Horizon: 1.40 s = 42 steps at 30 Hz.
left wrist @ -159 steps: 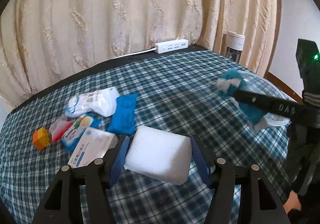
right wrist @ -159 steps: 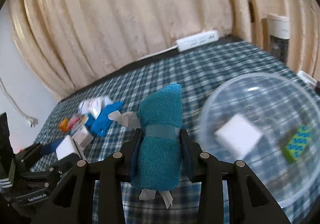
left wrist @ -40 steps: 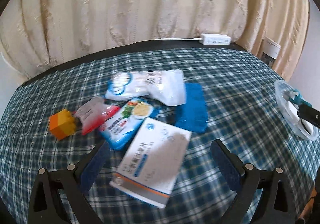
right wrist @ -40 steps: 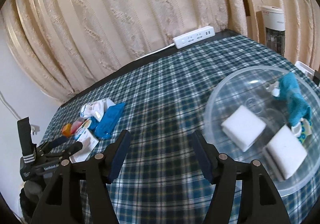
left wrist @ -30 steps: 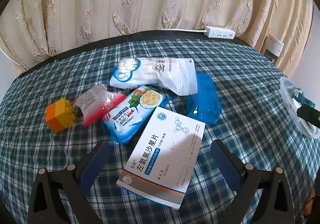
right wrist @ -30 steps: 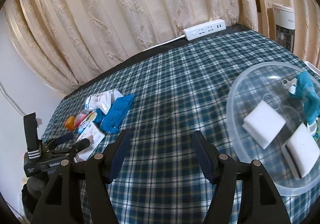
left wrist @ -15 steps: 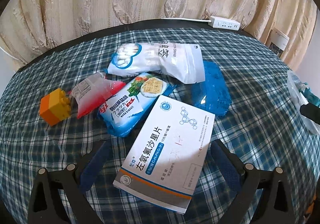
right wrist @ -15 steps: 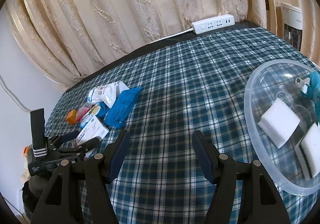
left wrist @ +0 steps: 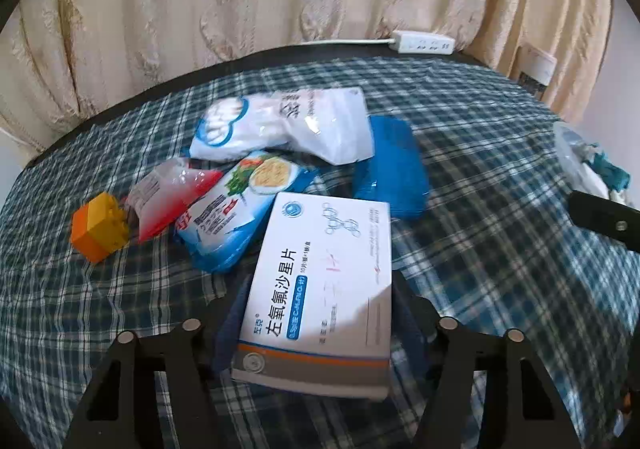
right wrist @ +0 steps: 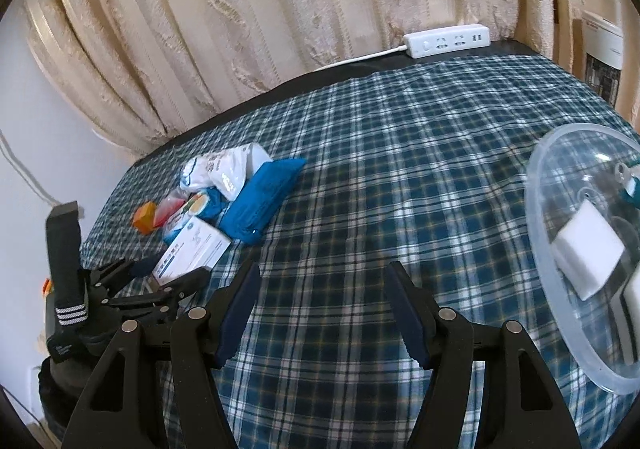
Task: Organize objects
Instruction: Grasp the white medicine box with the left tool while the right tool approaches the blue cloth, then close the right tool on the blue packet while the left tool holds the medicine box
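Note:
My left gripper (left wrist: 320,315) has its jaws closing, and its blue pads press both long sides of a white medicine box (left wrist: 324,277) on the plaid cloth. Behind the box lie a blue cracker packet (left wrist: 236,209), a red packet (left wrist: 168,193), an orange block (left wrist: 98,227), a white bag (left wrist: 288,125) and a blue pouch (left wrist: 394,169). The right wrist view shows the same box (right wrist: 192,249) in the left gripper (right wrist: 160,285). My right gripper (right wrist: 323,277) hangs open above bare cloth, nothing between its fingers.
A clear plastic bowl (right wrist: 538,201) at the right holds two white sponges (right wrist: 588,253) and a teal pouch (right wrist: 634,189). A white power strip (right wrist: 448,37) lies at the table's far edge by the curtain. The cloth between pile and bowl is bare.
The left jaws have come in from wide open onto the sides of the white box. The right gripper has drifted left, so the bowl sits further right in its view.

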### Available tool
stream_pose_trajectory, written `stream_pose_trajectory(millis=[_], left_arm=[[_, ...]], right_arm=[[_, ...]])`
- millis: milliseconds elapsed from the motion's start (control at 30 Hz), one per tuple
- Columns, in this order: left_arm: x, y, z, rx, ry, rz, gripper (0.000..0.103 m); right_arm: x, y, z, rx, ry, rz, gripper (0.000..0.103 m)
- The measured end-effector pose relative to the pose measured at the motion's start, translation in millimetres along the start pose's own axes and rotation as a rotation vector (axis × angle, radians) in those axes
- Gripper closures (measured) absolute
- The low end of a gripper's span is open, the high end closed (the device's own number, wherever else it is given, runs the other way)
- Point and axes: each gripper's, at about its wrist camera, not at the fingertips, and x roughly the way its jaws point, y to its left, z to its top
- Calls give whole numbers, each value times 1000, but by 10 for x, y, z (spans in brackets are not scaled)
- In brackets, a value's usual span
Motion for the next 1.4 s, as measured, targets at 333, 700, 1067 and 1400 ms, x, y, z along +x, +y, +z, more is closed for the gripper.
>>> stream_pose_trajectory(millis=[333, 700, 1067, 1400], left_arm=[[-213, 32, 27, -29, -71, -39, 37], [-398, 129, 39, -70, -132, -12, 37], [-410, 241, 26, -109, -135, 30, 37], [-426, 241, 20, -110, -134, 29, 37]], right_arm=[[290, 275, 172, -64, 51, 16, 37], [844, 582, 448, -141, 110, 1, 37], [1268, 646, 597, -133, 119, -51, 37], [1301, 628, 558, -174, 102, -105, 37]])
